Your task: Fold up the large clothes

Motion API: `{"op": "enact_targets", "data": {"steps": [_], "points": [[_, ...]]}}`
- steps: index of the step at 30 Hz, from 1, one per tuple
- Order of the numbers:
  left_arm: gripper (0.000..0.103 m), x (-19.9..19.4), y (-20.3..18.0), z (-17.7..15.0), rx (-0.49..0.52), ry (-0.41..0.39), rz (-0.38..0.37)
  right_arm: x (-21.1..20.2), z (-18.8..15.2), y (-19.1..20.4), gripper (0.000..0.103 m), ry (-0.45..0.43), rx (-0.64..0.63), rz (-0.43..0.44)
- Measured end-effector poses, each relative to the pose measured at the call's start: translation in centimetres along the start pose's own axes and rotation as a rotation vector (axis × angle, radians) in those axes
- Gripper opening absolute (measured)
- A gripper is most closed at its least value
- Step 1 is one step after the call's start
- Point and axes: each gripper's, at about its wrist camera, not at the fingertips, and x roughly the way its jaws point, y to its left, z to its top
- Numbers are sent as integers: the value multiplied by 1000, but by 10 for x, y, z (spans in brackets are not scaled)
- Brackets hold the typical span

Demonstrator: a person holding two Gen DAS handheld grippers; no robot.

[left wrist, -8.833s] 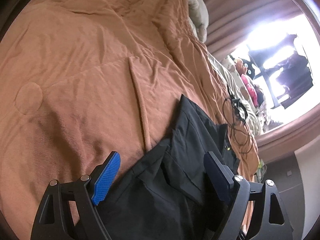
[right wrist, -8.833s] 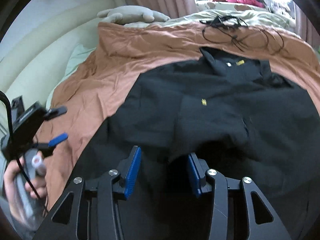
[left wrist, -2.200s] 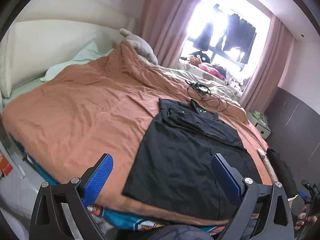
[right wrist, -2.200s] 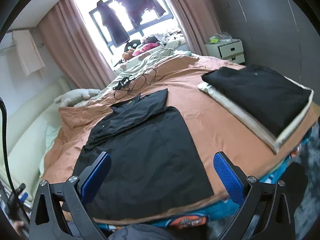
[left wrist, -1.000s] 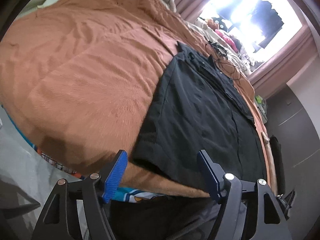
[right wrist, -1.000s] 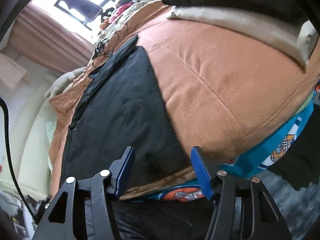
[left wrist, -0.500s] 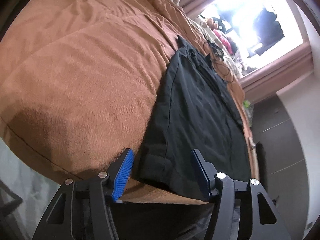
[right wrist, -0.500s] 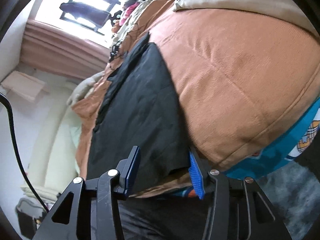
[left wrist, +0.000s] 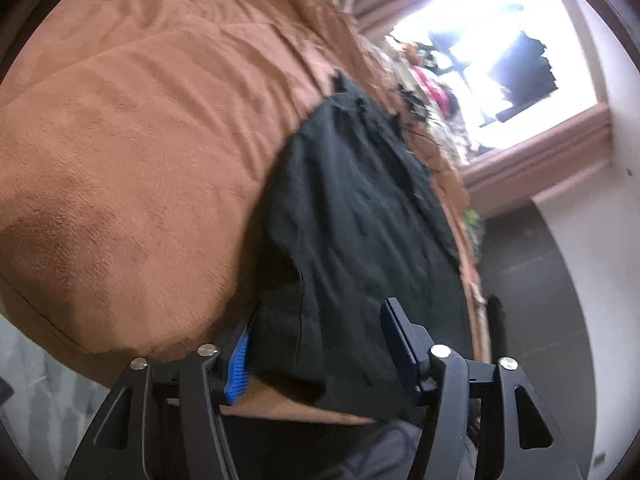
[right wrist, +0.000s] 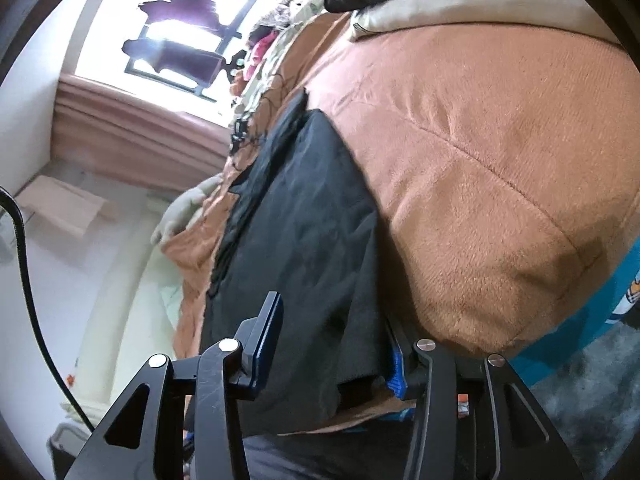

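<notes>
While black shirt [left wrist: 360, 216] lies flat on brown blanket [left wrist: 132, 152], left gripper [left wrist: 320, 344] and right gripper [right wrist: 332, 340] straddle its hem corners, fingers apart, just closing, not yet pinching.

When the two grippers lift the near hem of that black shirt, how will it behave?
The black shirt will probably go floppy: it lies flat and wrinkled on the brown blanket, so the middle should sag between the left gripper and right gripper. It looks thin and light. It may drag on the fuzzy blanket.
</notes>
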Motion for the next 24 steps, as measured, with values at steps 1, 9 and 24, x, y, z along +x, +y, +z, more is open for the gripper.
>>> {"op": "enact_targets", "data": {"steps": [1, 9, 24], "points": [[38, 4, 2, 1, -20, 3, 41, 1, 0, -2, 42, 2, 9, -10], [28, -5, 26, -15, -198, -21, -67, 5, -4, -5, 16, -15, 77, -21], [3, -3, 9, -2, -155, -127, 78, -3, 8, 0, 5, -66, 84, -6]]}}
